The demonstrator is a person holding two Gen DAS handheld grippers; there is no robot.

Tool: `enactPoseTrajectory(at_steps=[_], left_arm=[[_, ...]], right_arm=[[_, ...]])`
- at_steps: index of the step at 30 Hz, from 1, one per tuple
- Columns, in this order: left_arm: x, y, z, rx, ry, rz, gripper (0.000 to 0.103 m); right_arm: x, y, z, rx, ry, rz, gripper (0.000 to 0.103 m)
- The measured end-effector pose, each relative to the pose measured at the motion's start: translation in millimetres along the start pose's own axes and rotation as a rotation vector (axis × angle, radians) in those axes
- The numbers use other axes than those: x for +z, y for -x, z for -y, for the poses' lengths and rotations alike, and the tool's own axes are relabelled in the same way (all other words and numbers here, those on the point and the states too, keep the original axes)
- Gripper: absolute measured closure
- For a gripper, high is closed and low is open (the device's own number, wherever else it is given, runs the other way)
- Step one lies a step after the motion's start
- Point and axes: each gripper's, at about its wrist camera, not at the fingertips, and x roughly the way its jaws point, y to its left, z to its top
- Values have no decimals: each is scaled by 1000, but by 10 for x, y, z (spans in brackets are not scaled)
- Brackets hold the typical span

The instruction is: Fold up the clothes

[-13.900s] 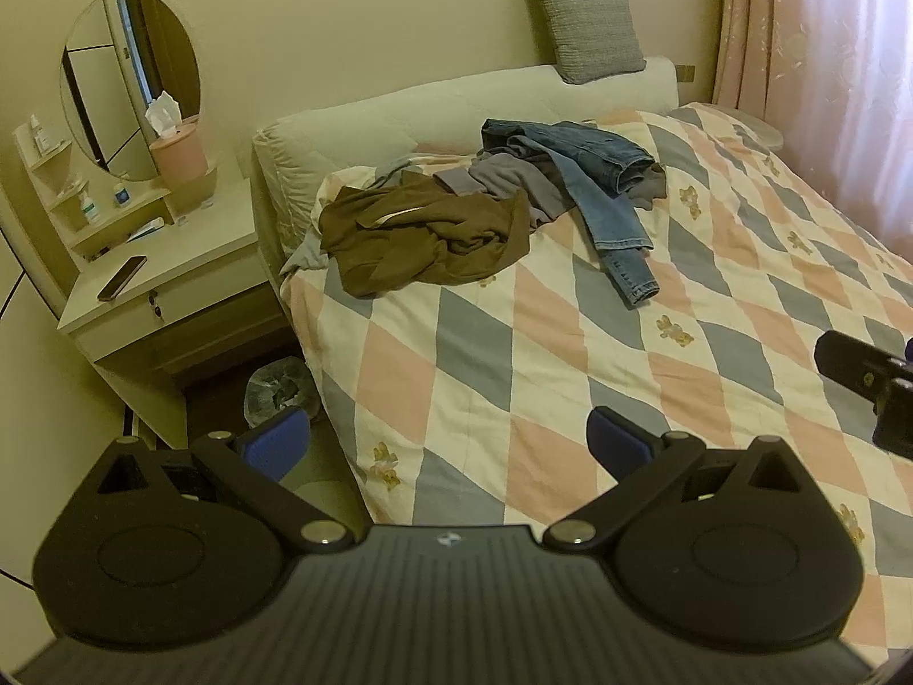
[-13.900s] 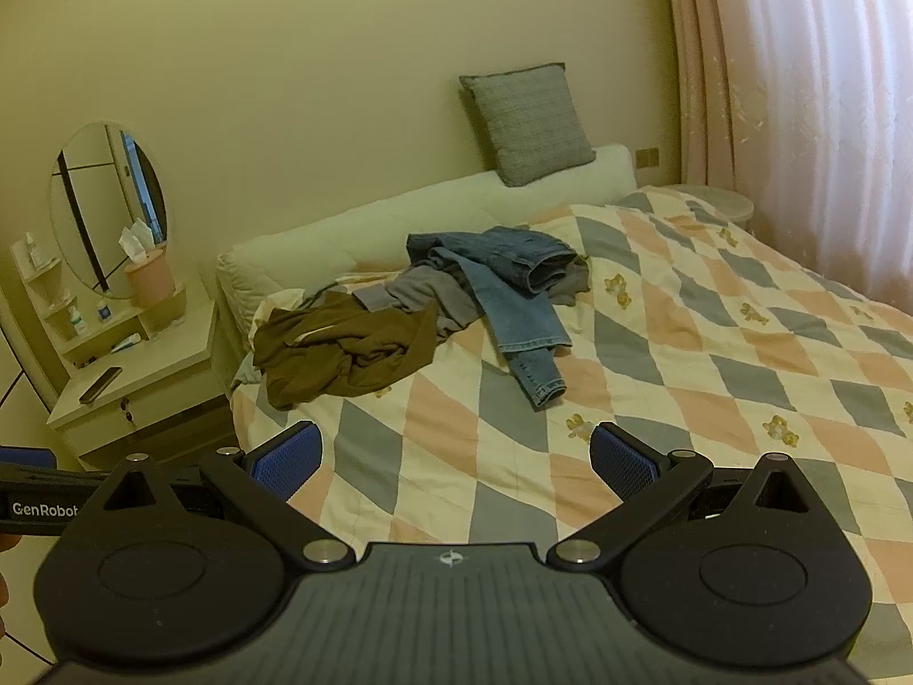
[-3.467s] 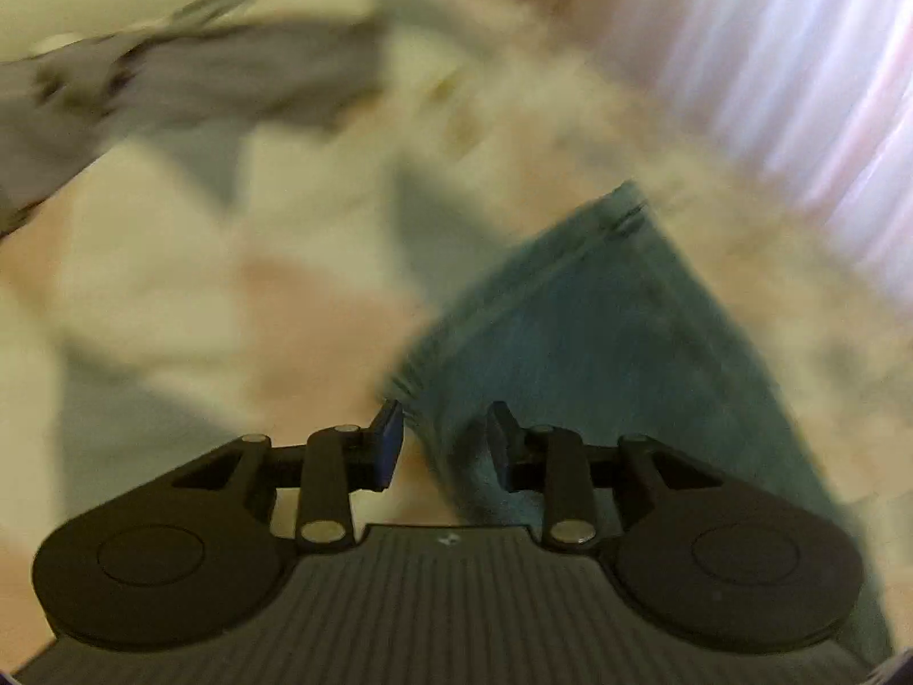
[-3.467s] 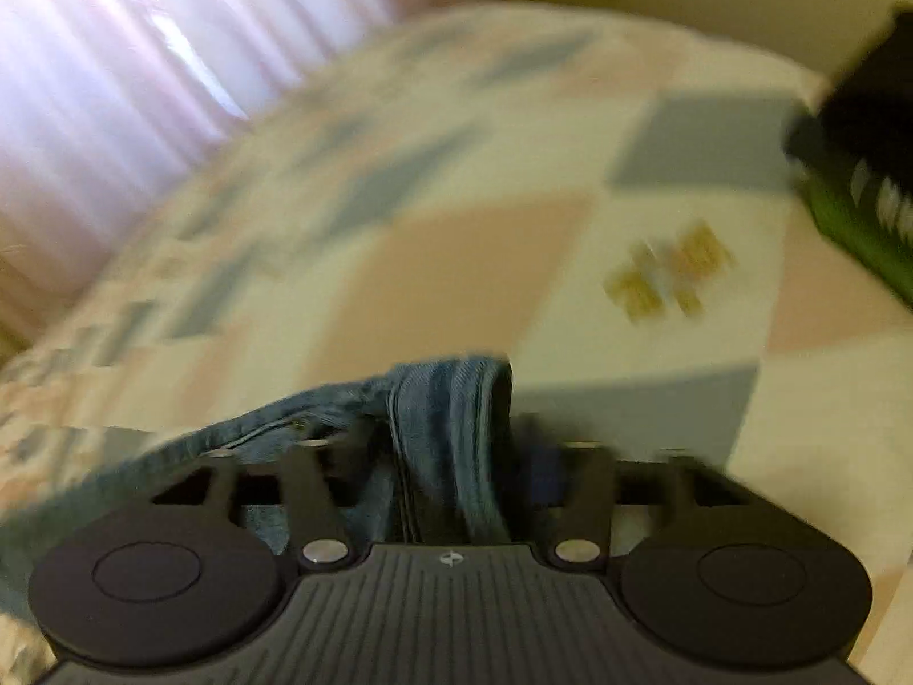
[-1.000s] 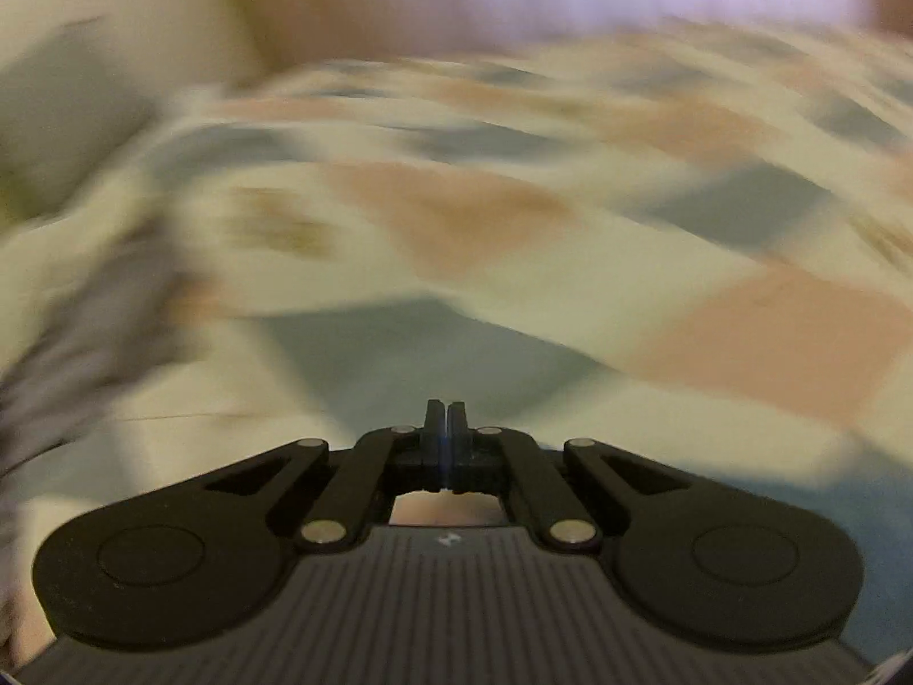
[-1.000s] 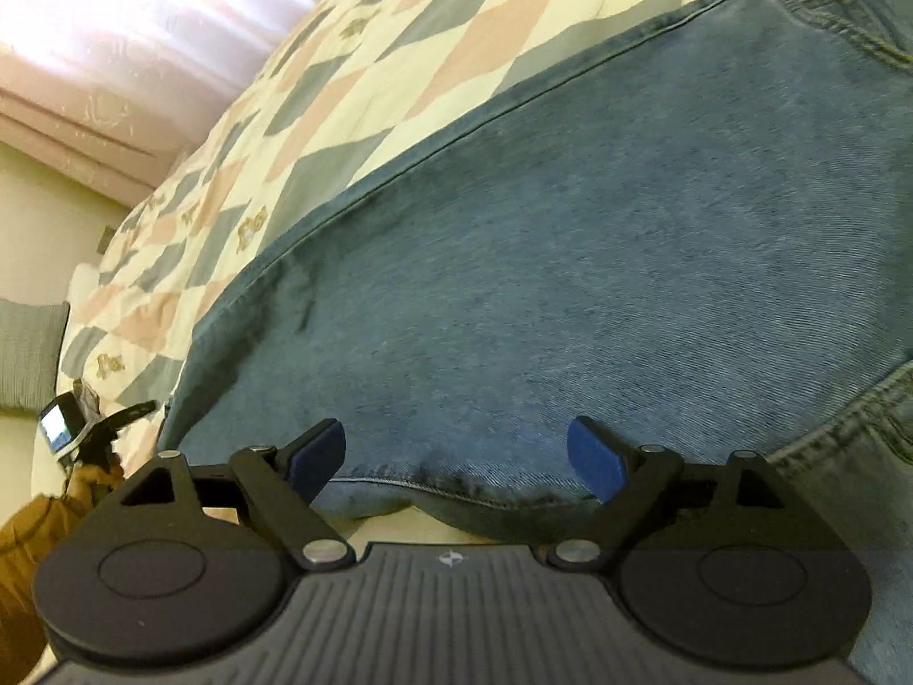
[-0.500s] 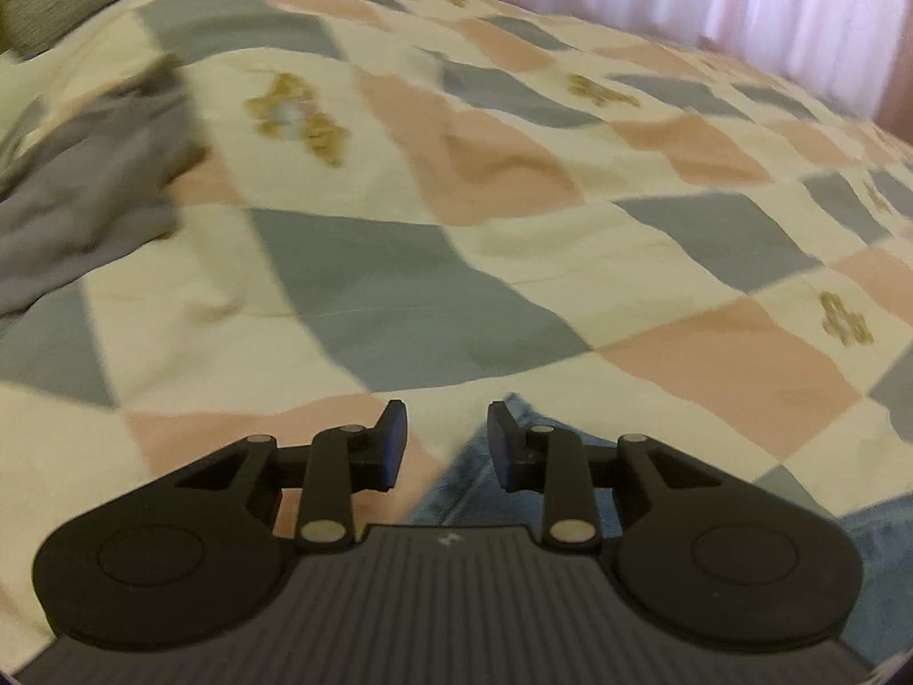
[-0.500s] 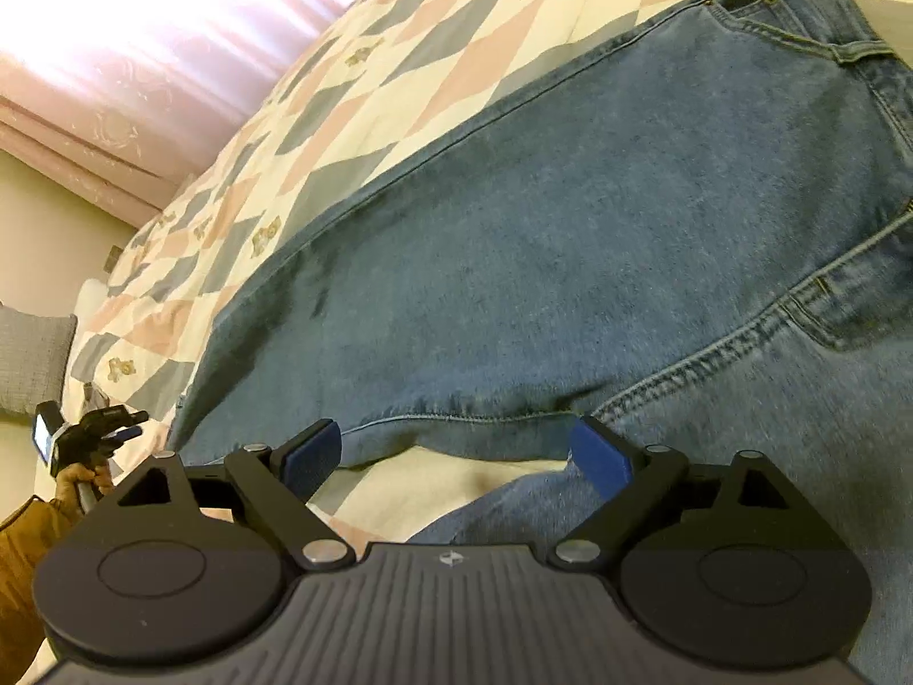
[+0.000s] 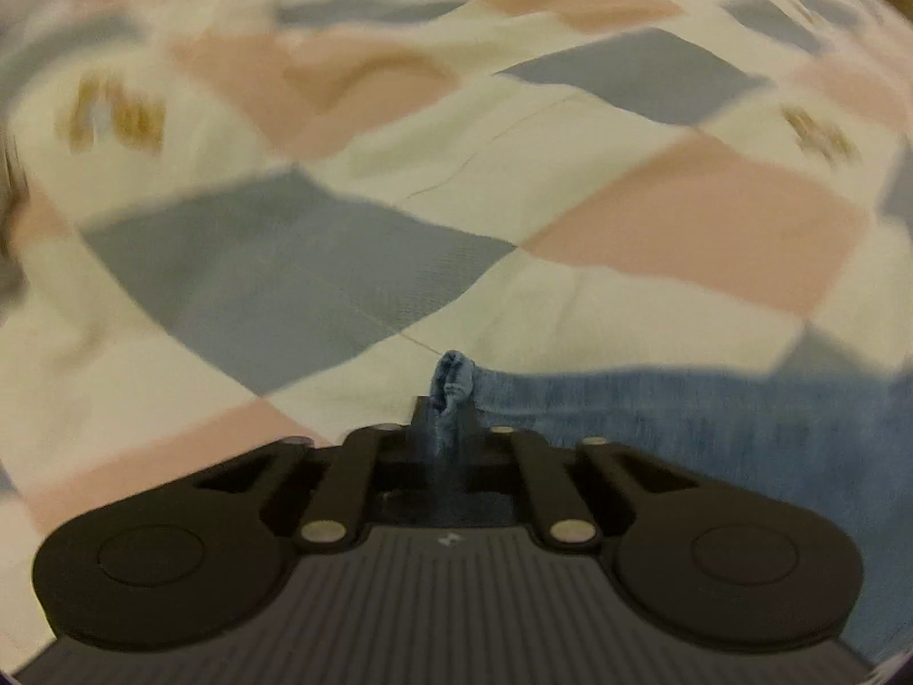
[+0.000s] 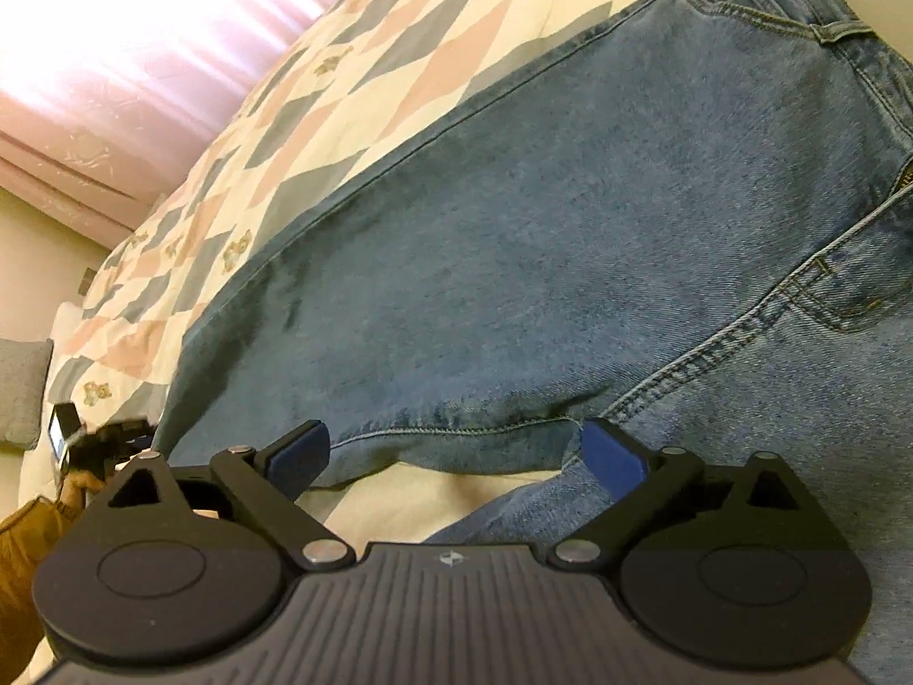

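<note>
Blue jeans lie spread flat on the checked quilt, waistband at the upper right, legs running to the left. My right gripper is open, its blue pads either side of the inner leg seam near the crotch, just above the denim. My left gripper is shut on a bunched hem corner of the jeans; the denim trails off to the right. The left gripper also shows small at the far left in the right wrist view, at the leg end.
The quilt of pink, grey and cream diamonds fills the left wrist view. Pink curtains hang beyond the bed's far side. A grey cushion sits at the headboard end. Brown cloth lies at the lower left.
My left gripper has closed on the jeans' hem, which lay between its part-open fingers half a second ago. My right gripper has moved slightly closer to the crotch seam, still open.
</note>
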Motion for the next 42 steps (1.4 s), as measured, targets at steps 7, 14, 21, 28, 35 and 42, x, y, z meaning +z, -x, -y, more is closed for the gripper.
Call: enactPoseTrajectory(at_steps=[7, 14, 21, 28, 35, 42], left_arm=[[-49, 897, -302, 109, 108, 351, 100], [-1, 153, -161, 364, 2, 90, 95], [-698, 973, -190, 203, 205, 126, 80], [-2057, 2227, 132, -95, 310, 15, 81], [-3197, 2778, 786, -225, 235, -59, 73], [-3799, 2723, 356, 96, 545, -88, 77]], right_arm=[[16, -112, -78, -17, 10, -21, 4], [-21, -121, -112, -13, 2, 4, 4], [-151, 434, -56, -28, 76, 89, 12], [-546, 1471, 757, -257, -38, 243, 35], [-582, 1852, 1023, -362, 81, 264, 35], [-692, 1428, 1584, -445, 152, 25, 37]])
